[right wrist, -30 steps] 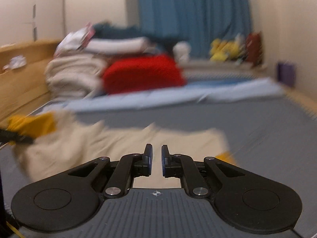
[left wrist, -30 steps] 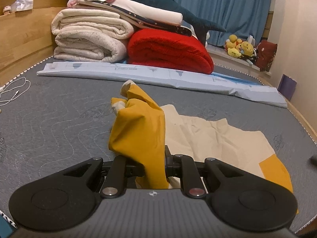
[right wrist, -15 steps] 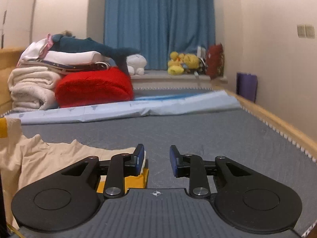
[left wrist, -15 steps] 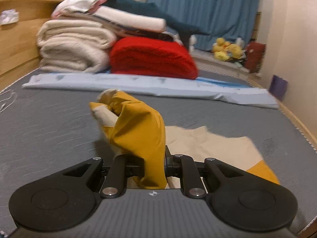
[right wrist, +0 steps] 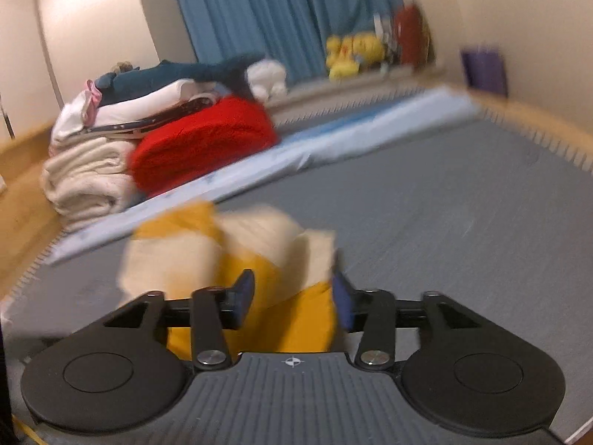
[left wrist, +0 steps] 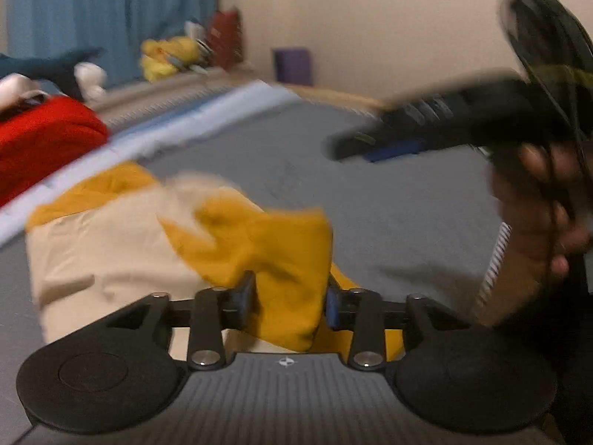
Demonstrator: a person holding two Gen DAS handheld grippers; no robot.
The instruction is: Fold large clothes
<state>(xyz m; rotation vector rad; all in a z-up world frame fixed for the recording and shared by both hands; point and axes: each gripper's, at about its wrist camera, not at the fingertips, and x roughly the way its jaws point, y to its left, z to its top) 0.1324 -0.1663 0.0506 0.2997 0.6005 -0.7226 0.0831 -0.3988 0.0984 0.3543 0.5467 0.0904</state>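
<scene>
A cream and mustard-yellow garment (left wrist: 122,248) lies bunched on the grey mattress (left wrist: 389,200). My left gripper (left wrist: 291,298) has its jaws wide apart, with a yellow fold of the garment standing between them. My right gripper (right wrist: 294,296) is also open, with the garment (right wrist: 259,256) between its blue-padded fingers. In the left wrist view the right gripper (left wrist: 426,137) shows blurred at the upper right, held by a hand (left wrist: 537,215).
A red blanket (right wrist: 204,144), a pile of folded cream bedding (right wrist: 89,178) and a long light-blue sheet (right wrist: 296,155) lie at the far side of the mattress. Plush toys (right wrist: 352,55) sit by the blue curtain. The wooden bed frame (right wrist: 519,111) borders the mattress.
My left gripper has opened from its grip on the yellow fold and swung to the right. My right gripper opened wider and moved left over the garment. Both views are motion-blurred.
</scene>
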